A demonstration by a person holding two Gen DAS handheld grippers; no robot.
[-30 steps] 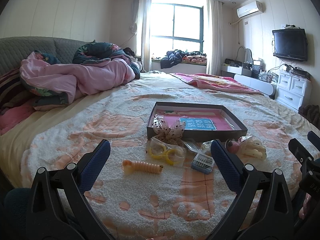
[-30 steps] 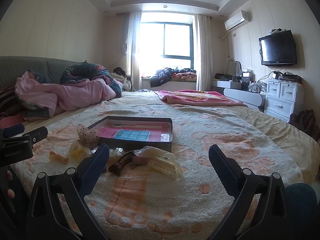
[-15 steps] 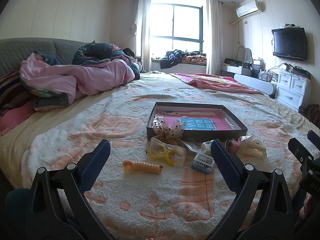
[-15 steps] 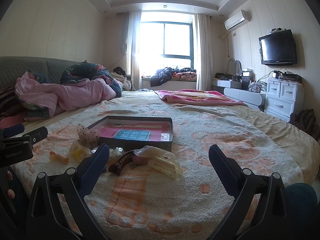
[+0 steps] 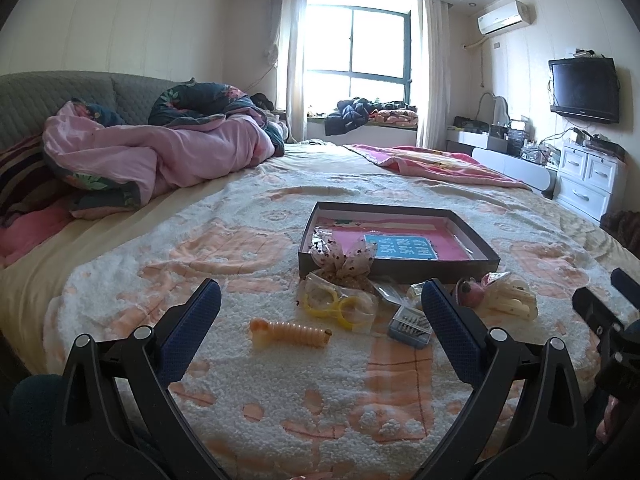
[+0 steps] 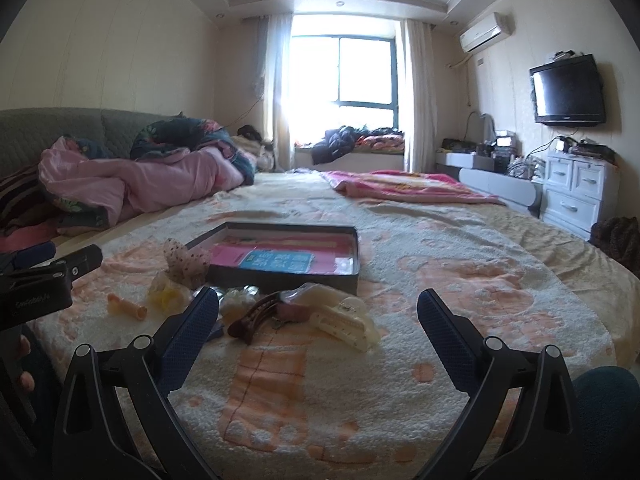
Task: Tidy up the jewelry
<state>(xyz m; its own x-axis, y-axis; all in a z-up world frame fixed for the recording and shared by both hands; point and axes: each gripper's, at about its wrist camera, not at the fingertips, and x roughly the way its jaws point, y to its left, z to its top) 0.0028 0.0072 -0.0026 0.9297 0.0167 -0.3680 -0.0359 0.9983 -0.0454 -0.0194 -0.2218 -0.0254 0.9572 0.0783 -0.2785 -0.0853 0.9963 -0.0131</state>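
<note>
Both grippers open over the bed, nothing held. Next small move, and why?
Probably ease the right gripper forward onto the cream hair claw clip: it lies nearest, between the open fingers, outside the tray.

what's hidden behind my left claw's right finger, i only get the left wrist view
observer: a dark brown hair clip lies on the blanket there, in front of the box.
operator: ok and is the right claw holding anything
observer: no, the right claw is open and empty, with the cream hair clamp lying between its fingers' line of sight.
</note>
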